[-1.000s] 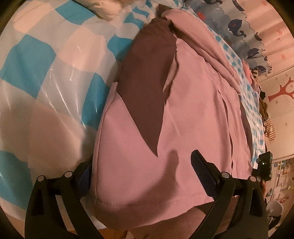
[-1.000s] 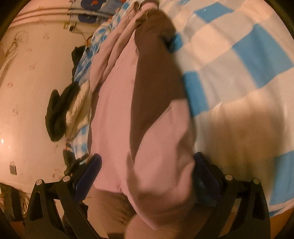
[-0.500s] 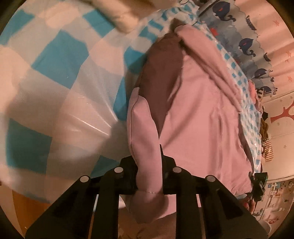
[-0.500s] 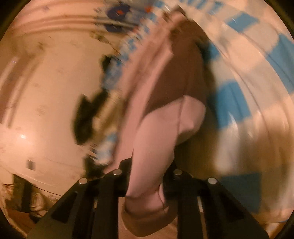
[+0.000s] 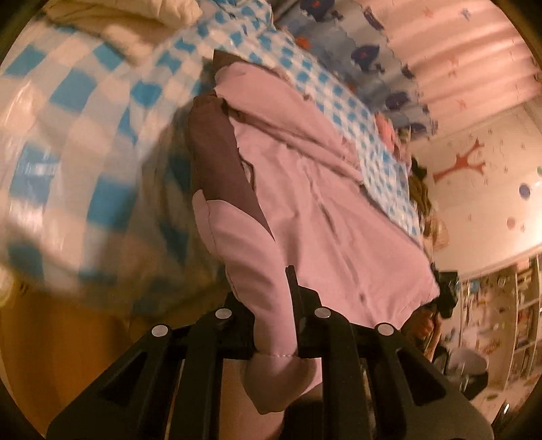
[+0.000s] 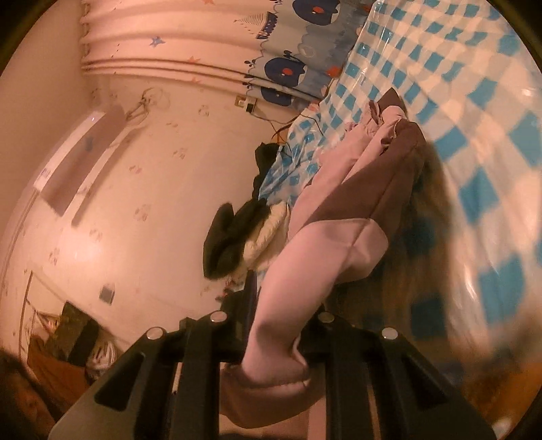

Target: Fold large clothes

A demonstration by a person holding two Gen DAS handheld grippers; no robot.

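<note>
A large pink garment (image 5: pixel 325 210) with dark brown panels (image 5: pixel 220 162) stretches across a bed covered in blue-and-white check (image 5: pixel 84 111). My left gripper (image 5: pixel 274 318) is shut on one pink hem corner, which bunches out below the black fingers. In the right wrist view the same pink garment (image 6: pixel 321 257), with its brown panel (image 6: pixel 372 189), hangs from my right gripper (image 6: pixel 281 325), shut on the other hem corner. The near end of the garment is lifted off the bed; its far end still rests on the cover.
A cream pillow (image 5: pixel 135 23) lies at the bed's far corner. Dark and pale clothes (image 6: pixel 237 237) are heaped at the bedside by the wall. A whale-print curtain (image 5: pixel 372 50) hangs behind the bed, and cluttered shelves (image 5: pixel 501 321) stand on the right.
Both grippers went from wide open around the hem to shut on it, then rose and pulled back, lifting the near end of the garment off the bed.
</note>
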